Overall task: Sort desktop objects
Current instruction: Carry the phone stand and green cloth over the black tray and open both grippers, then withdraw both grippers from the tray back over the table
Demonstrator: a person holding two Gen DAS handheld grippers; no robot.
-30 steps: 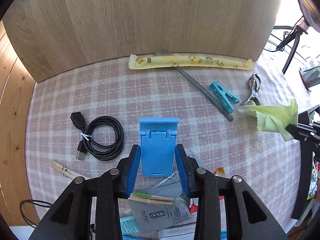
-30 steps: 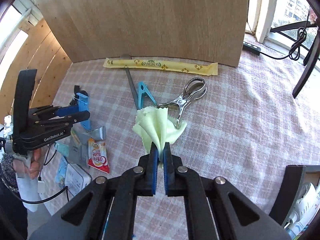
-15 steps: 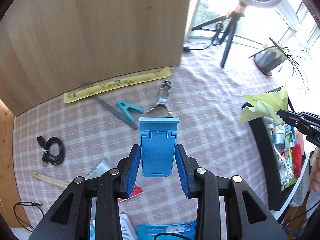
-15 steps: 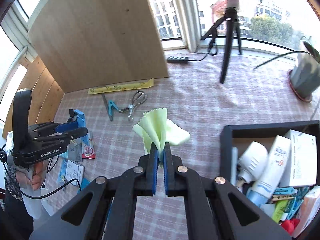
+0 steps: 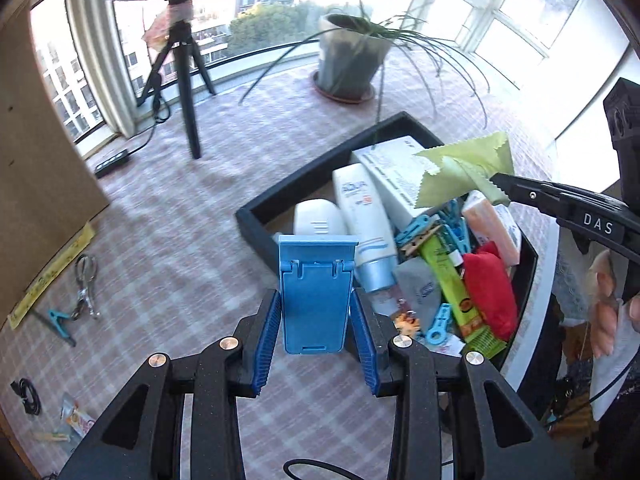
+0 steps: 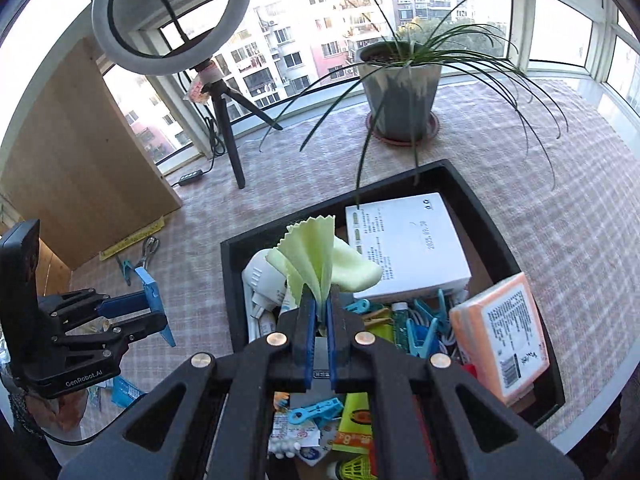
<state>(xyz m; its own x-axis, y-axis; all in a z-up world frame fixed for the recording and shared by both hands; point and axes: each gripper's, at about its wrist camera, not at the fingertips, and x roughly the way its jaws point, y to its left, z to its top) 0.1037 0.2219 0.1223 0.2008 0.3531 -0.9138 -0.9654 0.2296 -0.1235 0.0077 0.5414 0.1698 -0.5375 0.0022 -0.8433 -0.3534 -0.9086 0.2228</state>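
The left gripper (image 5: 316,320) pinches a blue plastic folding phone stand (image 5: 315,294) beside the crowded black rectangular tray (image 6: 486,216); over the tray, the right gripper (image 6: 319,312) pinches a pale green pinked-edge cloth (image 6: 316,258). Only the left view shows metal tongs (image 5: 85,282) on the checked tablecloth (image 5: 168,240).

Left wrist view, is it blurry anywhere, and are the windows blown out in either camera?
Left wrist view: tablecloth and potted plant are motion-smeared, the blue phone stand in the left gripper stays sharp, right-hand windows blown white. Right wrist view: sharper, buildings readable, fisheye bending the window frames.
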